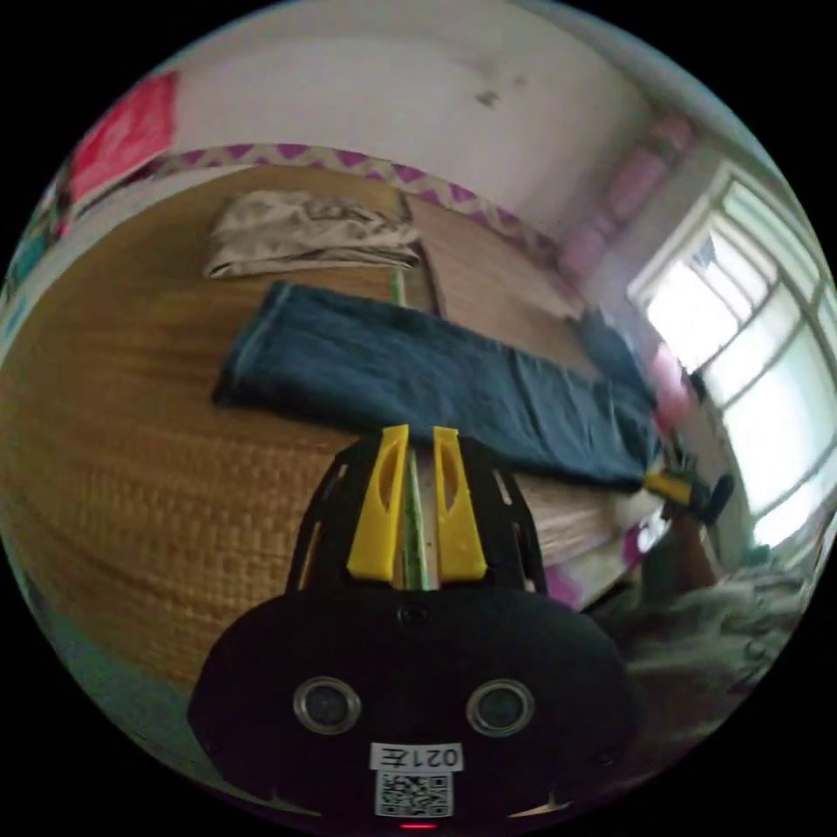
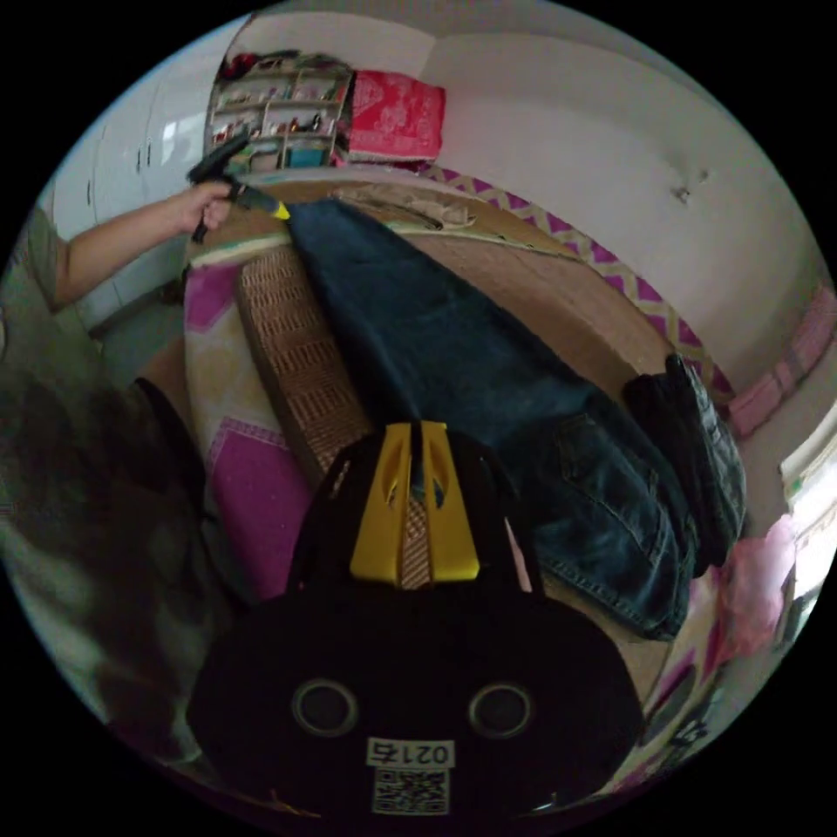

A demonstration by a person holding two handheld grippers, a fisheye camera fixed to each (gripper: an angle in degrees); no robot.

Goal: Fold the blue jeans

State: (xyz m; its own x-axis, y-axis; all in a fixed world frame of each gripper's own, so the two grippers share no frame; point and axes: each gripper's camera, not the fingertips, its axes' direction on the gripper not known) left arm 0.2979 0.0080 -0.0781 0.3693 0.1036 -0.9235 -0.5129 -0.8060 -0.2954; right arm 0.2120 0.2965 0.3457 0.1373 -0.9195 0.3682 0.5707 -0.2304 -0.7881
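1. While the blue jeans [image 1: 418, 375] lay stretched full length across the woven mat [image 1: 113, 488] on the bed, the left gripper [image 1: 417, 514] hung above the near edge w/ its yellow jaws nearly closed, only a thin slit between them, nothing pinched.
2. In the right gripper view the left gripper [image 2: 234, 187] sat at the far hem end of the jeans [image 2: 453, 366], held in the person's hand [image 2: 199, 207]; too small there to tell if it touched cloth.
3. The right gripper [image 2: 417, 514] hovered over the near edge by the waist end, jaws close together w/ a narrow gap, gripping nothing as far as I could judge.
4. Step in hand, my guess: take both ends for the lengthwise fold. To do it well: open the jaws wider first, bite through both denim layers at hem and waistband, lift evenly so the legs stay stacked, lay hem onto waist w/o dragging the mat.
5. Left gripper view gave what the other lacked: a folded pale cloth [image 1: 314, 231] beyond the jeans, and the bright window [image 1: 750, 349] at right.
6. Right gripper view added a dark folded garment [image 2: 697, 445] just beside the waist, a shelf unit [image 2: 279, 109] far left, a red cloth [image 2: 397, 113] on the wall.
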